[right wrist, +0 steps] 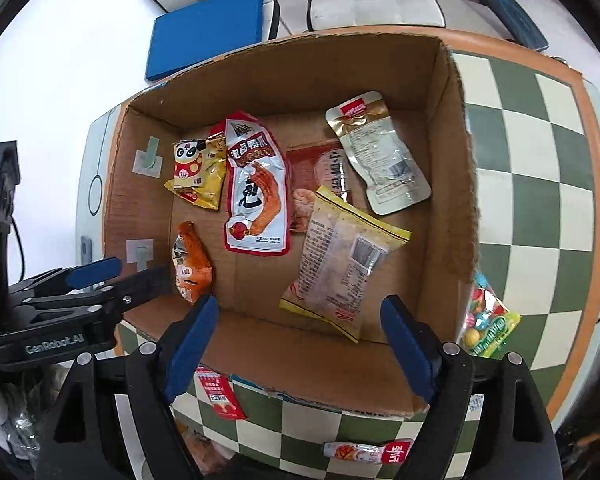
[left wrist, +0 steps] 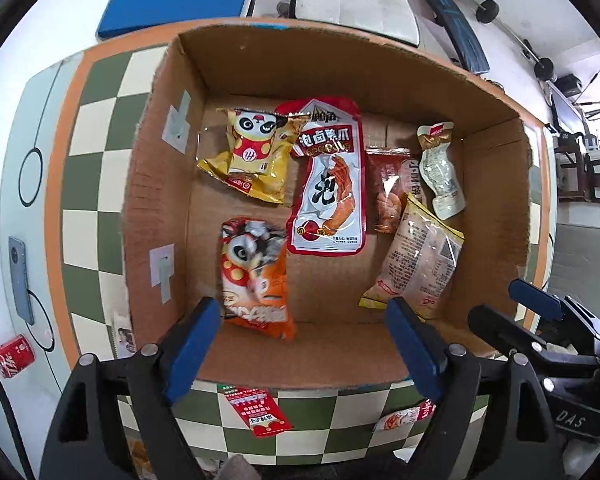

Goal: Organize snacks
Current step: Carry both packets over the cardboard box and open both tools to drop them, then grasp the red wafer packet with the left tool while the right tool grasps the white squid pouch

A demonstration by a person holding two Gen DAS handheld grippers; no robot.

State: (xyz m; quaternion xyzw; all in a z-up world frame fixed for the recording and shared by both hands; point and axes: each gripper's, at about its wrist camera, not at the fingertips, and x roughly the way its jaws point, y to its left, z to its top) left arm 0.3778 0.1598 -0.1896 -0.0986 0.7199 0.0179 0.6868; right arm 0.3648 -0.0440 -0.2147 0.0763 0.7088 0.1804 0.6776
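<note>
An open cardboard box (left wrist: 340,64) (right wrist: 460,184) on the checkered table holds several snack packets. Inside lie a yellow panda bag (left wrist: 256,152) (right wrist: 196,172), a red-white duck-claw pouch (left wrist: 328,176) (right wrist: 258,188), an orange bag (left wrist: 256,276) (right wrist: 190,260), a pale yellow-edged bag (left wrist: 420,252) (right wrist: 340,268), a gold-white pouch (left wrist: 440,168) (right wrist: 380,152) and a red packet (left wrist: 388,188) (right wrist: 312,168). My left gripper (left wrist: 304,344) hovers open and empty over the box's near edge, above the orange bag. My right gripper (right wrist: 296,344) is open and empty beside it over the near wall.
Outside the box on the table lie a red packet (left wrist: 256,412) (right wrist: 220,396), a slim red-white packet (right wrist: 368,450) (left wrist: 404,416) and a colourful candy bag (right wrist: 486,320). A cola can (left wrist: 14,360) and a phone (left wrist: 20,280) sit at the left. A blue pad (right wrist: 208,32) lies behind.
</note>
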